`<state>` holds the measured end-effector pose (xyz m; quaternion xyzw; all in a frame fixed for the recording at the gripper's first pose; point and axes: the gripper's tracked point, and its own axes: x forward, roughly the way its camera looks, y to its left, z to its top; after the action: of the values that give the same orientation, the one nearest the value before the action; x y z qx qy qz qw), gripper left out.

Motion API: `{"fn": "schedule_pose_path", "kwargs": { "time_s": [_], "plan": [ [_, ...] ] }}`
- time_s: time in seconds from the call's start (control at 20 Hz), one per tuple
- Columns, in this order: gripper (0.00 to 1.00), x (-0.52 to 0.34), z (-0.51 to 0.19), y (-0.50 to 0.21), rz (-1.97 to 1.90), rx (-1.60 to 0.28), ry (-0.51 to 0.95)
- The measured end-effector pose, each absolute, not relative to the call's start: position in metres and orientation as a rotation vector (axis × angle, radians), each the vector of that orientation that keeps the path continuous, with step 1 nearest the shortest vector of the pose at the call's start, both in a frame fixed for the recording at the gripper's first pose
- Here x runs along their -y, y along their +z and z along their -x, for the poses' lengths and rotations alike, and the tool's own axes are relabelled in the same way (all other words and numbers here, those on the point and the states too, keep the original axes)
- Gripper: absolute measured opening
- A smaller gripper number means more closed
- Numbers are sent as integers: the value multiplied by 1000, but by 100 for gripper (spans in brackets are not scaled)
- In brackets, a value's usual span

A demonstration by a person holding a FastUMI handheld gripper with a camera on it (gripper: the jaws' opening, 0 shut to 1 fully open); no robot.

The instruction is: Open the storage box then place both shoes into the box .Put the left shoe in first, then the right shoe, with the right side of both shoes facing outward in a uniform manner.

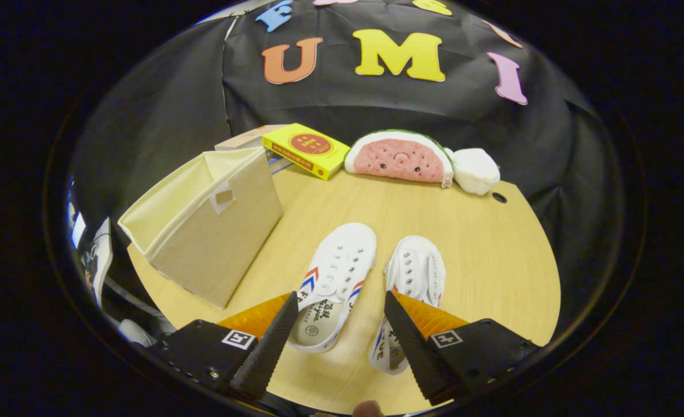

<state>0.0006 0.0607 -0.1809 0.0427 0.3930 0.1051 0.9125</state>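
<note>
We are holding the gripper [340, 324] with its fingers spread wide and grasping nothing, hovering over the heels of the two shoes. The left shoe [333, 284] is lying between the fingers, the right shoe [412, 289] just beside it, partly under one finger. Beyond them the storage box [208, 223] is standing open-topped on the table [481, 243], so we are judging the opening done; next we are needing to descend and close on the left shoe's heel.

two shoes [370, 289] lie side by side on the table [492, 231], between the wide-apart fingers of the gripper [342, 315]. the box [202, 220] sits left of them. a book [306, 149] and a soft toy [399, 157] lie behind.
</note>
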Motion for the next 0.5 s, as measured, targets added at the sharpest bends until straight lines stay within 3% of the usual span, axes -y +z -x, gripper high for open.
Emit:
{"fn": "schedule_pose_path", "kwargs": {
  "time_s": [0.45, 0.5],
  "plan": [
    [90, -71, -5, -218, -152, -1045, 203],
    [82, -71, -8, -222, -167, -1074, 196]
  ]
}}
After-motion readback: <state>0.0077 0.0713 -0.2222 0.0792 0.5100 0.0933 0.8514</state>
